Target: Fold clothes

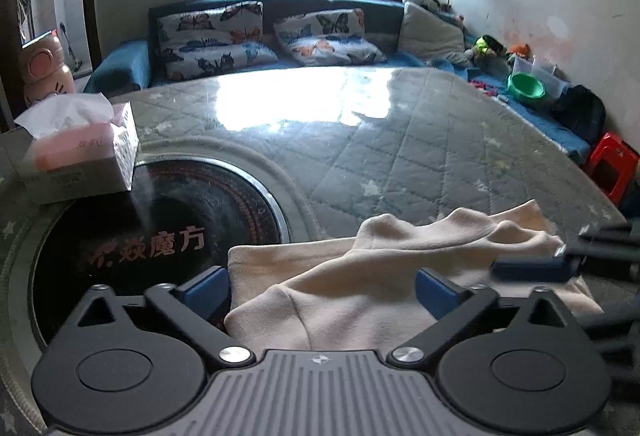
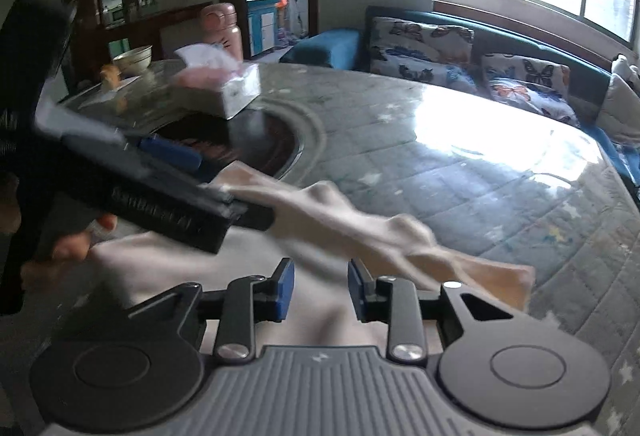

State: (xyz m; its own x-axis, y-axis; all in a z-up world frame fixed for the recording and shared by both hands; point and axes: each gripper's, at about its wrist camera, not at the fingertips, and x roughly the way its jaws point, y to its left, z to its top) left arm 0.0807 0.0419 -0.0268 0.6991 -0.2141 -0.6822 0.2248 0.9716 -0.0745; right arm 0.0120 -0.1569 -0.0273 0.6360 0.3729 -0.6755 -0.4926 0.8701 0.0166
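A cream garment [image 1: 360,284] lies rumpled on the near part of the quilted table [image 1: 400,156]. My left gripper [image 1: 322,292] is wide open, with the garment's folded left edge between its blue pads. One blue finger [image 1: 532,270] of the right gripper reaches in over the cloth's right side. In the right wrist view the garment [image 2: 360,220] runs in a ridged band across the table. My right gripper [image 2: 322,290] is open just above it, nothing pinched. A hand [image 2: 72,248] holds the blurred left gripper, whose fingers [image 2: 172,152] stand over the cloth's far end.
A round black hob plate [image 1: 180,228] is set into the table left of the garment, with a tissue box [image 1: 80,152] on its far rim. A blue sofa with butterfly cushions [image 1: 216,36] runs behind the table. A red stool [image 1: 610,164] stands at the right.
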